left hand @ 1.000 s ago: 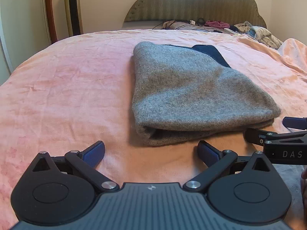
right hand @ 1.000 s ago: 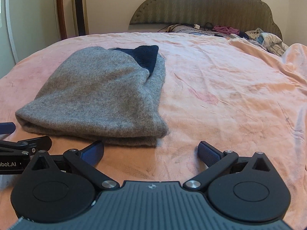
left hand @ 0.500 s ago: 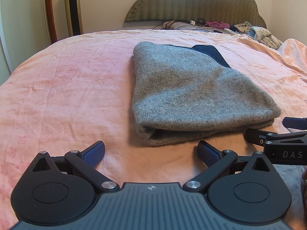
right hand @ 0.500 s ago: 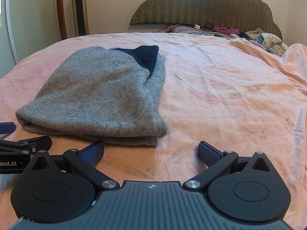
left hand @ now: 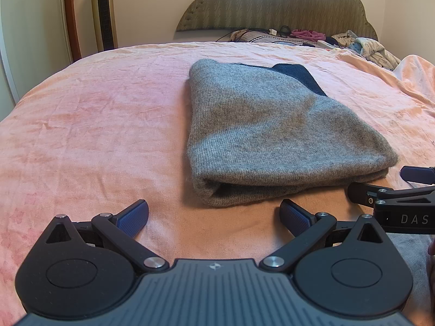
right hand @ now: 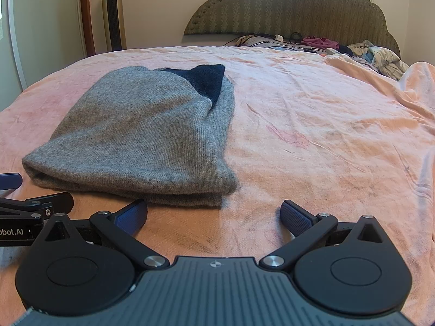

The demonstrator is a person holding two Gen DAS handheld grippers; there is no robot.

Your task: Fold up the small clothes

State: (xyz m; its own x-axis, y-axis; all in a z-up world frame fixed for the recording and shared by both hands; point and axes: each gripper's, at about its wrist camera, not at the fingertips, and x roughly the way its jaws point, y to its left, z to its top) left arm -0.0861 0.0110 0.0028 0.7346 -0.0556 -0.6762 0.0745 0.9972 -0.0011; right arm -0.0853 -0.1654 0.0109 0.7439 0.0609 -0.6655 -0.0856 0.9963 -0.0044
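A folded grey knit garment (left hand: 272,135) with a dark navy part (left hand: 301,77) at its far end lies flat on the pink bed cover (left hand: 95,135). It also shows in the right wrist view (right hand: 144,141), left of centre. My left gripper (left hand: 214,214) is open and empty, just short of the garment's near folded edge. My right gripper (right hand: 213,214) is open and empty, near the garment's near right corner. The right gripper's fingers (left hand: 380,193) show at the right edge of the left wrist view.
A padded headboard (left hand: 274,2) stands at the far end, with a pile of loose clothes and cables (left hand: 361,46) below it. A tower fan (left hand: 104,11) and a wooden frame (left hand: 71,16) stand at the far left. The cover bunches up at the right (right hand: 407,87).
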